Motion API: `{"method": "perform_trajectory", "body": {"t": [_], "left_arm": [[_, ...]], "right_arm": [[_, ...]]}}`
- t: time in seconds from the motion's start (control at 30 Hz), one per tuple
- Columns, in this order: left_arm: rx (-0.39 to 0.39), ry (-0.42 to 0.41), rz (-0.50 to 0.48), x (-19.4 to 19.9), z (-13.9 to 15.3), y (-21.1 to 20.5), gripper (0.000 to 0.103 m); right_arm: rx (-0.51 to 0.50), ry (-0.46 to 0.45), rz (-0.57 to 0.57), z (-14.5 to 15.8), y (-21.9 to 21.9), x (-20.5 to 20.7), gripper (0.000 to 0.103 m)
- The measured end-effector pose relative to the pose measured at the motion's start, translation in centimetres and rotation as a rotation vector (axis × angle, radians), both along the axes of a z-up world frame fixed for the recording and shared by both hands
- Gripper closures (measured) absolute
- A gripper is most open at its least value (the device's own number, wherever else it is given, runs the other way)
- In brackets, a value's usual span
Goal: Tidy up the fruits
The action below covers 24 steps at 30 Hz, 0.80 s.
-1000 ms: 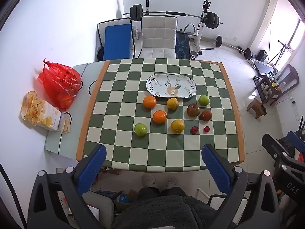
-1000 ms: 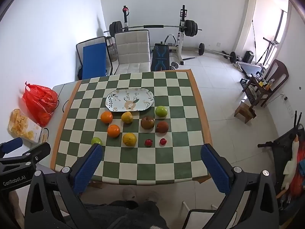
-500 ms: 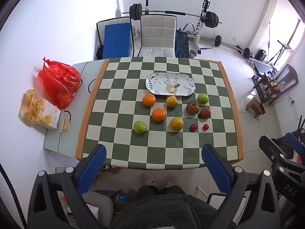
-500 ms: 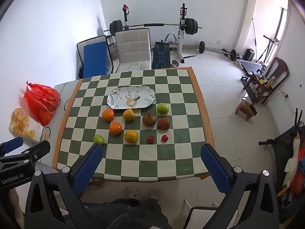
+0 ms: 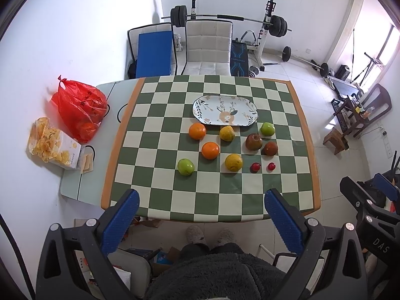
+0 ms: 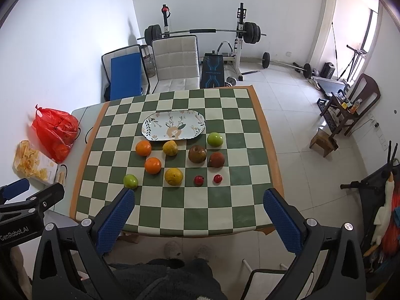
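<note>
A patterned oval plate [image 5: 225, 110] [image 6: 173, 125] lies empty on the green checkered table. In front of it lie loose fruits: two oranges [image 5: 197, 131] [image 5: 210, 150], two yellow fruits [image 5: 227, 133] [image 5: 233, 162], two green apples [image 5: 186, 167] [image 5: 267, 128], two dark red apples [image 5: 254, 142] [image 5: 271, 148] and two small red fruits [image 5: 255, 167] [image 5: 271, 166]. My left gripper [image 5: 200, 215] and right gripper [image 6: 198, 212] are both open and empty, held high above the table's near edge.
A red plastic bag [image 5: 80, 107] and a snack box [image 5: 53, 147] sit on the grey side surface at left. Chairs [image 5: 208, 47] and a barbell rack [image 5: 267, 25] stand behind the table. A dark wooden chair [image 6: 350, 107] stands at right.
Both grippers have pulled back and risen slightly, so the table looks a bit smaller. Nothing on the table has moved.
</note>
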<state>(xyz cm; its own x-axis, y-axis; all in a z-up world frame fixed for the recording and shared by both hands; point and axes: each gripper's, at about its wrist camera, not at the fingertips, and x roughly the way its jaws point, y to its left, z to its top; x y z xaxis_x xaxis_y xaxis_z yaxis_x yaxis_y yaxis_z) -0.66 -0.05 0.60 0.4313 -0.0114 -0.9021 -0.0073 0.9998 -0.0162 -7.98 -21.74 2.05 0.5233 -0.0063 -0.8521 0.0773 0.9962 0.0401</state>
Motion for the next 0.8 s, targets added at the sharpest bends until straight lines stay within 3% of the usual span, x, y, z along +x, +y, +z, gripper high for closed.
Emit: {"method": "perform_trajectory", "body": {"t": [0.8], "left_arm": [[0.000, -0.003, 0.002, -0.33, 0.39, 0.67, 0.001]], "right_arm": [[0.003, -0.003, 0.002, -0.07, 0.05, -0.15, 0.000]]}}
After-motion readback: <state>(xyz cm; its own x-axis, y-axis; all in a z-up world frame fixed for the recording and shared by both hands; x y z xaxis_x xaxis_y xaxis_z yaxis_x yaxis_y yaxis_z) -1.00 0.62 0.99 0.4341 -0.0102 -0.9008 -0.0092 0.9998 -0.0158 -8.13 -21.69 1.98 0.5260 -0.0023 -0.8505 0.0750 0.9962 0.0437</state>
